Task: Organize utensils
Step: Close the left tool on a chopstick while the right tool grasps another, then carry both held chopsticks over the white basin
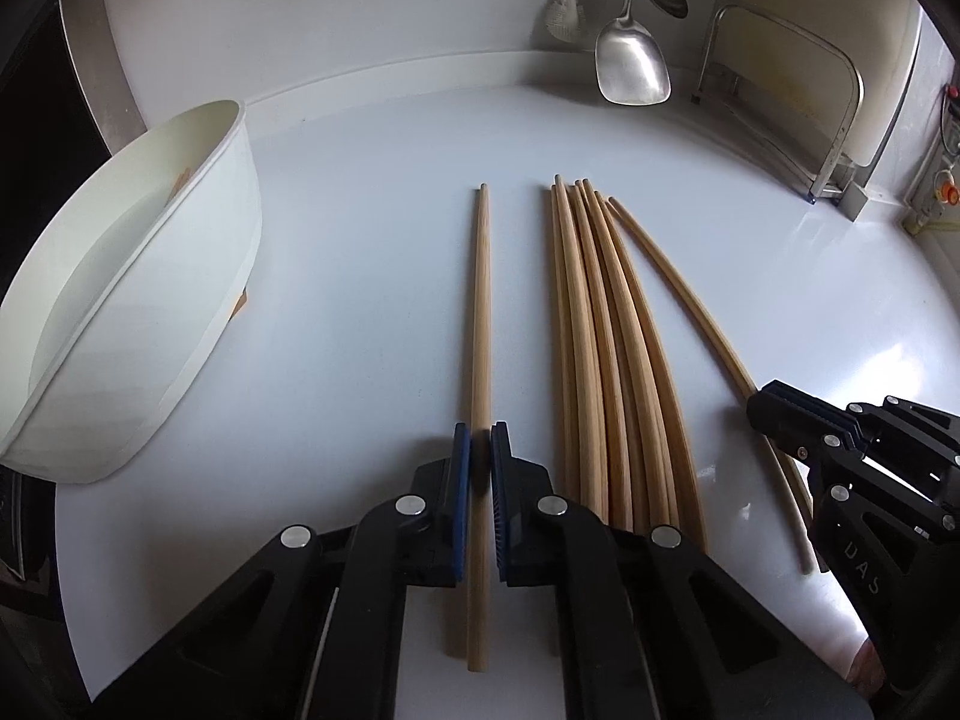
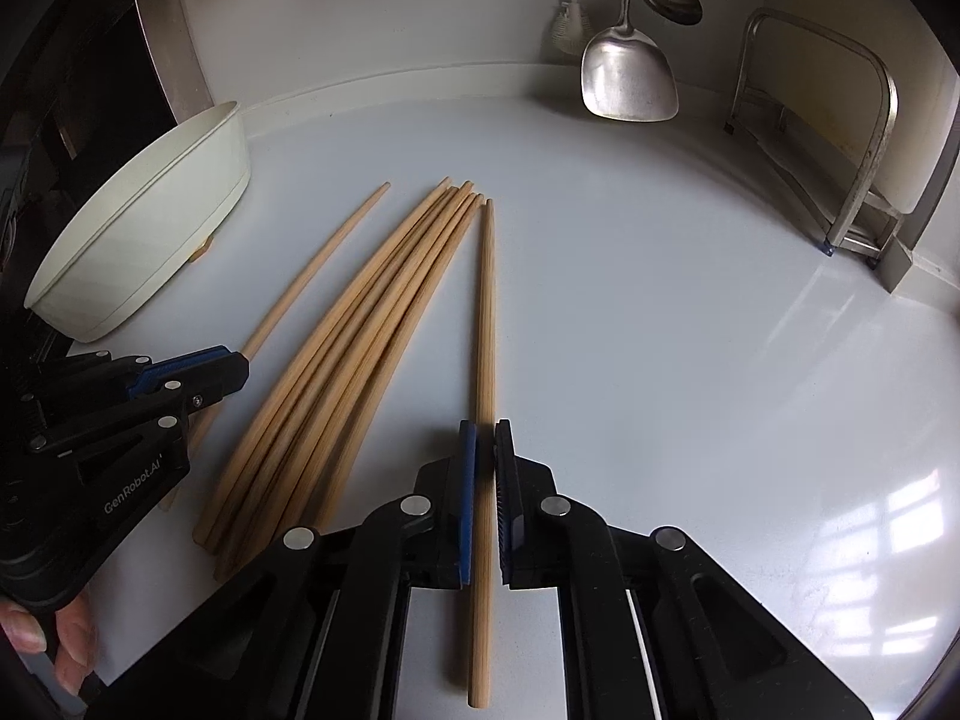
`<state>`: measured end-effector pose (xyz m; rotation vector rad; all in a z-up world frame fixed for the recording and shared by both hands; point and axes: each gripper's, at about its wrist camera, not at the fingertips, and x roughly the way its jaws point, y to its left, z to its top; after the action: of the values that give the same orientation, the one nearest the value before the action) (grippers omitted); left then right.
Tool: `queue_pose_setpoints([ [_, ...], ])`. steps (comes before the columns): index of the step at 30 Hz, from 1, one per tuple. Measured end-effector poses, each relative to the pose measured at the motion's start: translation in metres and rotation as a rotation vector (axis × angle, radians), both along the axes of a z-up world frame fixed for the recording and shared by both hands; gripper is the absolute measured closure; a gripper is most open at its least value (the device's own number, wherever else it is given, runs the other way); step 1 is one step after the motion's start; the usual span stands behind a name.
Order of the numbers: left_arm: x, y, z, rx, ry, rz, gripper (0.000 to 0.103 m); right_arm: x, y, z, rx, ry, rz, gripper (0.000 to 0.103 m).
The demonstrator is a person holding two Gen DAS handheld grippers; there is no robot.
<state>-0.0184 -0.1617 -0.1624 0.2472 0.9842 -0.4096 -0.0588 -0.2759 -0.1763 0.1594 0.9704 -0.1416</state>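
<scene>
Both grippers point steeply down at the white counter point(image 1: 372, 312). The left gripper point(image 1: 481, 456) clamps one lone chopstick point(image 1: 480, 324); the right gripper point(image 2: 485, 450) clamps another single chopstick point(image 2: 485, 324). Between them lies a bundle of about six chopsticks point(image 1: 594, 324). Farther left sits one white bowl point(image 1: 198, 276).

Wooden chopsticks point(image 1: 600, 330) lie bundled flat, one stray chopstick point(image 1: 480, 330) beside them.

We see pale tan wooden chopsticks point(image 1: 606, 330) with fine grain streaks on a glossy white counter point(image 1: 360, 300). At ten o'clock sits a plain cream-white bowl point(image 1: 150, 276). Our left gripper point(image 1: 480, 468) is black with blue pads point(image 1: 459, 480); a silver spatula point(image 1: 632, 69) hangs at one o'clock.
</scene>
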Motion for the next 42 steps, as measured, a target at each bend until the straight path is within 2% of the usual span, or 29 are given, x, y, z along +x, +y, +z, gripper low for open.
queue_pose_setpoints([
  [6,-0.004,0.002,0.028,-0.043,0.021,0.037,0.096,-0.008,-0.011,0.02,0.043,-0.024,-0.007,0.097],
  [16,-0.01,0.017,0.091,-0.131,0.001,0.091,0.096,-0.003,-0.018,0.071,0.083,-0.067,0.021,0.097],
  [21,-0.002,0.039,0.122,-0.174,-0.032,0.107,0.096,0.005,0.001,0.096,0.098,-0.086,0.034,0.097],
  [26,0.02,0.091,0.147,-0.185,-0.059,0.148,0.096,0.036,0.044,0.122,0.109,-0.118,0.072,0.097],
  [33,0.066,0.183,0.147,-0.154,-0.065,0.249,0.096,0.109,0.13,0.135,0.158,-0.136,0.17,0.097],
  [37,0.094,0.217,0.137,-0.15,-0.052,0.277,0.096,0.155,0.17,0.123,0.206,-0.104,0.194,0.097],
  [42,0.126,0.239,0.112,-0.138,-0.004,0.275,0.096,0.202,0.198,0.093,0.251,-0.009,0.174,0.097],
])
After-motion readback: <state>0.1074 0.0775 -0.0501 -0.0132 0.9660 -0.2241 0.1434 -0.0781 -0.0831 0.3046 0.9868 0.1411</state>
